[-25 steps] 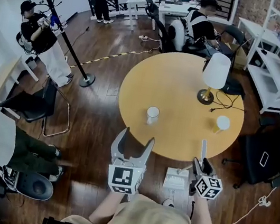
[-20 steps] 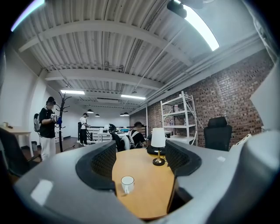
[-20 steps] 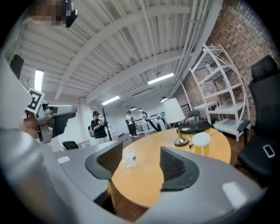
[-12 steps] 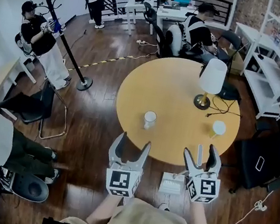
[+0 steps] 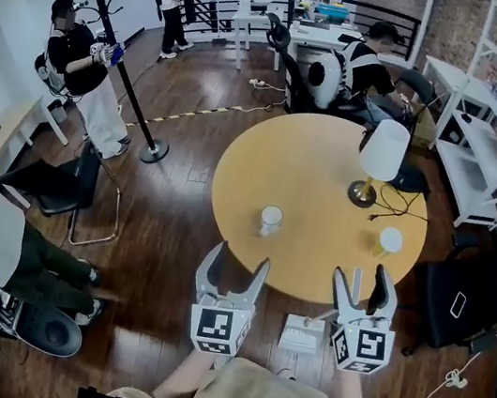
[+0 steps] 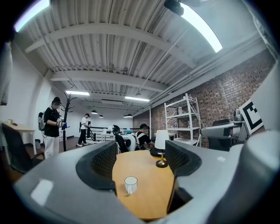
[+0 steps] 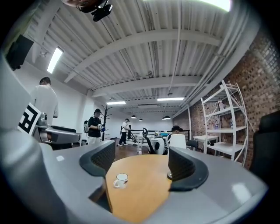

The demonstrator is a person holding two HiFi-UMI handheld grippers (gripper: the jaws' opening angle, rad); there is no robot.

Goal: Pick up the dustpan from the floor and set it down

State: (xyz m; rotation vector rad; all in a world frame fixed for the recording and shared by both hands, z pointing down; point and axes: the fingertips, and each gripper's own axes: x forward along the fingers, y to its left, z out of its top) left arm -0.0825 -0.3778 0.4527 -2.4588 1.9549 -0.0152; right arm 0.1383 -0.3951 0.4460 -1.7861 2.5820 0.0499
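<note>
The white dustpan (image 5: 301, 334) lies on the dark wood floor between my two grippers, just off the round table's near edge. Its thin white handle (image 5: 353, 286) stands up and shows in the head view through the gap of my right gripper (image 5: 361, 282). That gripper is held level above the dustpan; its jaws are closing, and the right gripper view shows nothing between them (image 7: 142, 164). My left gripper (image 5: 234, 267) hangs to the left of the dustpan with its jaws apart and empty (image 6: 140, 164).
The yellow round table (image 5: 329, 174) ahead carries a white cup (image 5: 270, 219), a lamp (image 5: 379, 148) and a yellow cup (image 5: 391, 240). A black chair (image 5: 470, 290) stands right, white shelves (image 5: 491, 122) beyond. A coat rack (image 5: 125, 86) and several people are at left and back.
My right gripper rose from low beside the dustpan handle to table height and its jaws spread apart. The dustpan stays on the floor. My left gripper held still.
</note>
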